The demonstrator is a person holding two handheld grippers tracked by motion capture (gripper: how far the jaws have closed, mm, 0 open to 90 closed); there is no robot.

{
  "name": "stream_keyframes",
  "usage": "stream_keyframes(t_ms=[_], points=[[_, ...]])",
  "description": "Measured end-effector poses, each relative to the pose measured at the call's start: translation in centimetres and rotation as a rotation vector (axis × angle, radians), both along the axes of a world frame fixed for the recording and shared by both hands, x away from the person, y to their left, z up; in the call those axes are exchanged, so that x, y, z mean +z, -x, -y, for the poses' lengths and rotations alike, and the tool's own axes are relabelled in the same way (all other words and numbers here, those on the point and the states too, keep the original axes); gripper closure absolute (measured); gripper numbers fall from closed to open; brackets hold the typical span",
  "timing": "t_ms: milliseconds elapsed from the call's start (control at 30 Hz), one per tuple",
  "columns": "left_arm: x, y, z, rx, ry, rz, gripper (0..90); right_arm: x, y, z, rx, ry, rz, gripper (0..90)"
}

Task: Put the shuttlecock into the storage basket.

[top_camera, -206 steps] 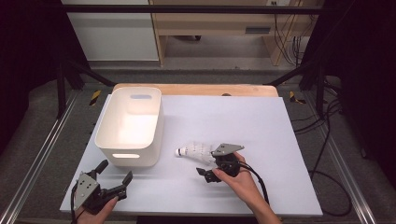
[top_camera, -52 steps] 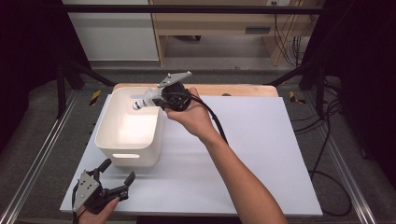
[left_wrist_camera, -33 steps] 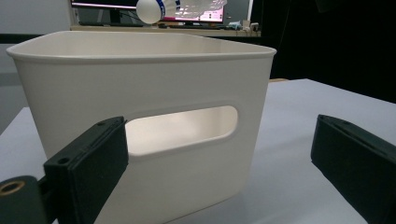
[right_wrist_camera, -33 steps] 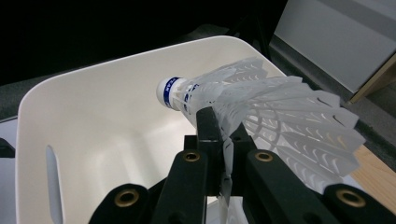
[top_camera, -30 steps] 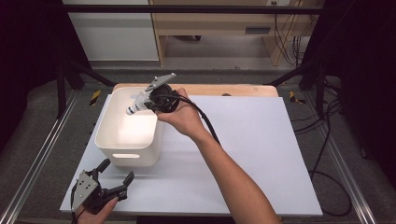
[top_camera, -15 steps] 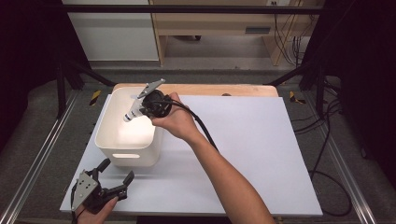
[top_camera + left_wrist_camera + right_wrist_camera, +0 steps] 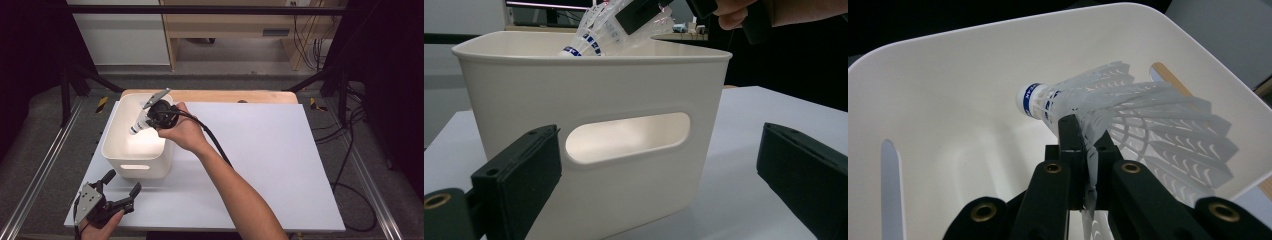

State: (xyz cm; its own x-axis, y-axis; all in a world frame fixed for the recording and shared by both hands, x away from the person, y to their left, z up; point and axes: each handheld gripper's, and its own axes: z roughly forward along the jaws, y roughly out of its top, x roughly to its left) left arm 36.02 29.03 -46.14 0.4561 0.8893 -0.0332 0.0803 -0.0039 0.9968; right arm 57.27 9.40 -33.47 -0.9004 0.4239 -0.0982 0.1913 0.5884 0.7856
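white table (image 7: 260,165) | dim room, perhaps lab | right gripper (image 7: 150,114) jaws pinch shuttlecock (image 7: 1108,107) | left gripper (image 7: 117,192) jaws apart

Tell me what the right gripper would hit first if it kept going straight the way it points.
Most likely the inside of the white bin: the right gripper, shut on the shuttlecock, aims down into it, with the shuttlecock's cork leading.

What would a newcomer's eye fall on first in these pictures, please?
Probably the white shuttlecock with its blue band, pinched by its feathers in the right gripper and held cork-down over the white bin at the table's left. Next, the left gripper resting open in front of that bin.
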Motion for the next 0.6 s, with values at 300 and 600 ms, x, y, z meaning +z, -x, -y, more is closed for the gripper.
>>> stream_keyframes(t_ms=[300,600], points=[[0.04,0.04,0.14,-0.009,-0.005,0.003,4.2,-0.17,-0.22,0.29,-0.007,0.018,0.000,88.6],[0.04,0.06,0.16,-0.008,-0.007,0.004,4.3,-0.63,-0.29,0.03,-0.001,0.033,-0.006,88.5]])
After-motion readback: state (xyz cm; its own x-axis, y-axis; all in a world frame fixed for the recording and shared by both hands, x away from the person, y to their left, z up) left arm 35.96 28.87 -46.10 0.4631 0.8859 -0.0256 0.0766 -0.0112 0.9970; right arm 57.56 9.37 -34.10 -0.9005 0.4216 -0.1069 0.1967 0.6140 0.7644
